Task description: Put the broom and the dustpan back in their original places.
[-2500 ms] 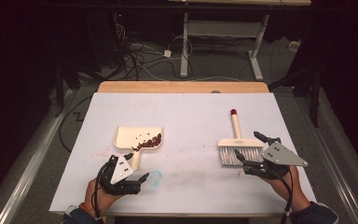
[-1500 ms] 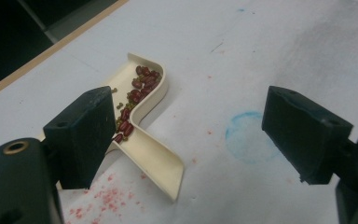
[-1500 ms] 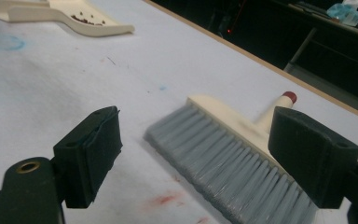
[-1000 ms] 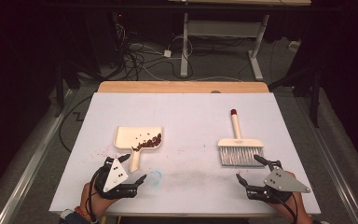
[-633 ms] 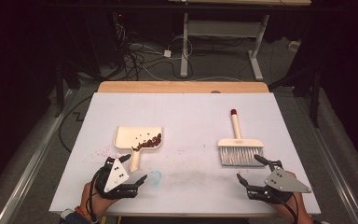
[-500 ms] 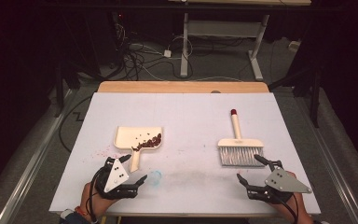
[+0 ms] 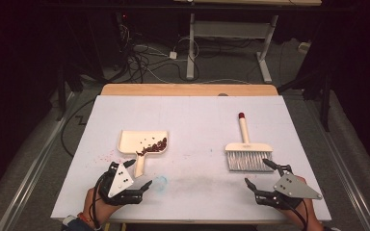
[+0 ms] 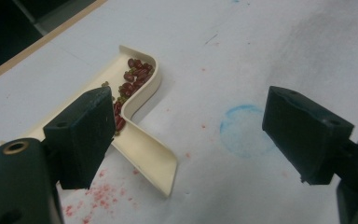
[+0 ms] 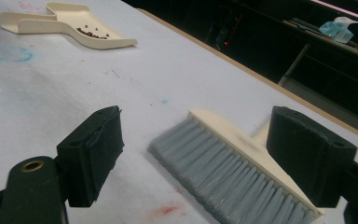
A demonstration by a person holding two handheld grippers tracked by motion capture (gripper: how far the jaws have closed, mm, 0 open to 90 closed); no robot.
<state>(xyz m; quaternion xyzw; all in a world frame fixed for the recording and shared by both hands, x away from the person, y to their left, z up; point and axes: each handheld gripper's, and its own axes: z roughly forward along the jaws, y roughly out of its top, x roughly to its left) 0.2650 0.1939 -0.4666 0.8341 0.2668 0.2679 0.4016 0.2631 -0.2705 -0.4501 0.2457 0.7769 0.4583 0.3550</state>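
Note:
A cream dustpan lies left of centre on the white table, with red beans in its right corner and its handle pointing toward me. My left gripper stands open just short of the handle's end, holding nothing. In the left gripper view the dustpan and the beans lie ahead between the open jaws. A cream hand brush with grey bristles lies at the right. My right gripper is open just below the bristles. In the right gripper view the brush sits between the open jaws, untouched.
A faint blue ring is drawn on the table beside the left gripper. Red smears mark the surface left of the dustpan handle. A wooden strip runs along the far edge, with cables and a desk frame on the floor beyond.
The right gripper has drawn back from beside the brush toward the near edge and has since held still. The left gripper, dustpan and brush have hardly moved.

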